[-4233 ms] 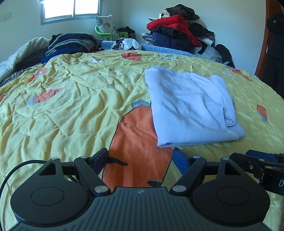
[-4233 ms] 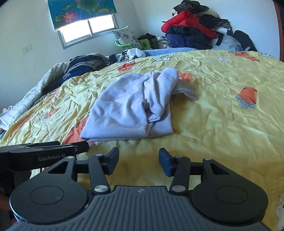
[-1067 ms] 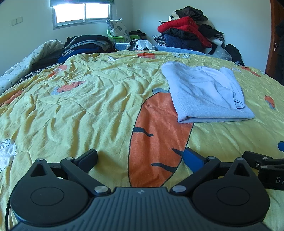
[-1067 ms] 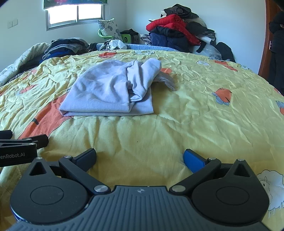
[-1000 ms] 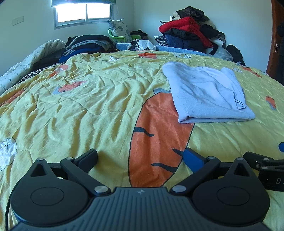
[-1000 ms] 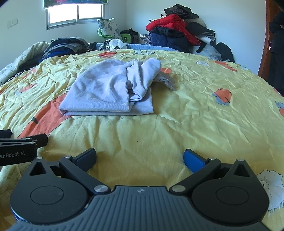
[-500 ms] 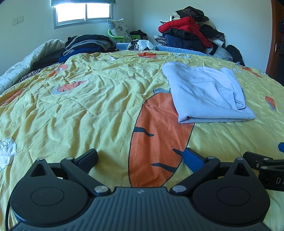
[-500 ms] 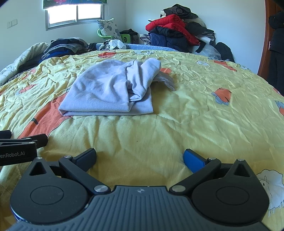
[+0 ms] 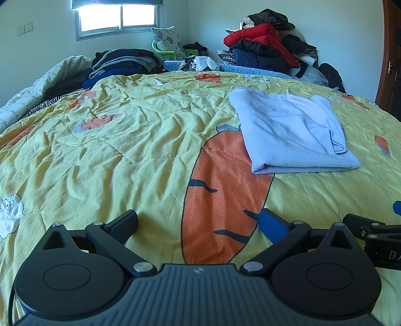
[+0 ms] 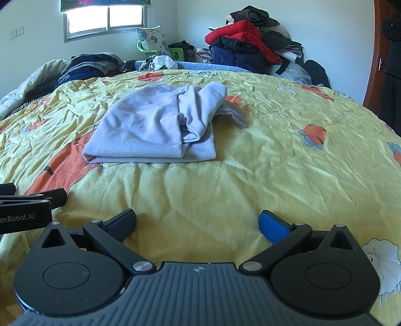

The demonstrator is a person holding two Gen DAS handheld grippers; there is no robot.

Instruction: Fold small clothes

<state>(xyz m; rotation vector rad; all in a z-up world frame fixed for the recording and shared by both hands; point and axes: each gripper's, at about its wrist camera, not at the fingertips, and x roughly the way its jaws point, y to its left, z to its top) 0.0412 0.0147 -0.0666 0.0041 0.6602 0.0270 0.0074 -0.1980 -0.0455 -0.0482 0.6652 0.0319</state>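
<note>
The light blue garment (image 9: 288, 130) lies folded on the bed's yellow quilt (image 9: 125, 150), ahead of both my tongs and well apart from them. From my left tongs (image 9: 198, 222) it sits forward and to the right, its near folded edge resting on the top of the big orange carrot print (image 9: 225, 195). From my right tongs (image 10: 198, 220) it sits forward and a little left, with a sleeve bunched along its right side and a grey lace-edged scrap (image 10: 234, 114) poking out just beyond it. My left tongs are spread wide and empty, low over the quilt. My right tongs are likewise released, holding nothing. Each pair shows at the edge of the other's view. Far past the garment, a heap of red and dark jackets (image 10: 245, 42) is piled against the wall, and dark folded clothes (image 9: 122, 61) sit far ahead to the left below the window (image 9: 116, 17).
</note>
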